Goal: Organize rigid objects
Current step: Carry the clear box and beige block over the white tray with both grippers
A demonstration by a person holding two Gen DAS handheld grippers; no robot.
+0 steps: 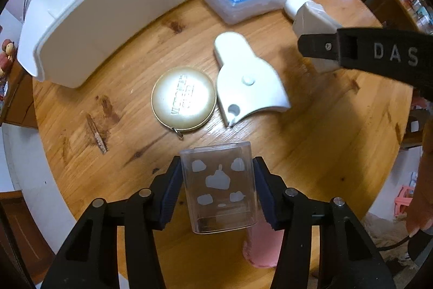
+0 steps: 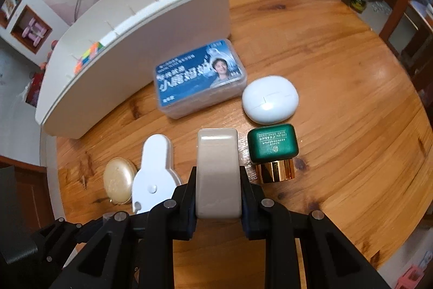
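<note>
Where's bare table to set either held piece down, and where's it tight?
Free: the wide wood right of the green box and white oval case, out to the table edge; also the wood left of the gold tin, below the white bin. Crowded: the middle row, where tin, white flat tool and blue-label box sit close.

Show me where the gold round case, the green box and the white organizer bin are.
Gold case point(image 1: 183, 98): left wrist view, lid centre.
Green box point(image 2: 272, 142): right wrist view, top face.
Bin point(image 2: 135, 67): right wrist view, front wall.
</note>
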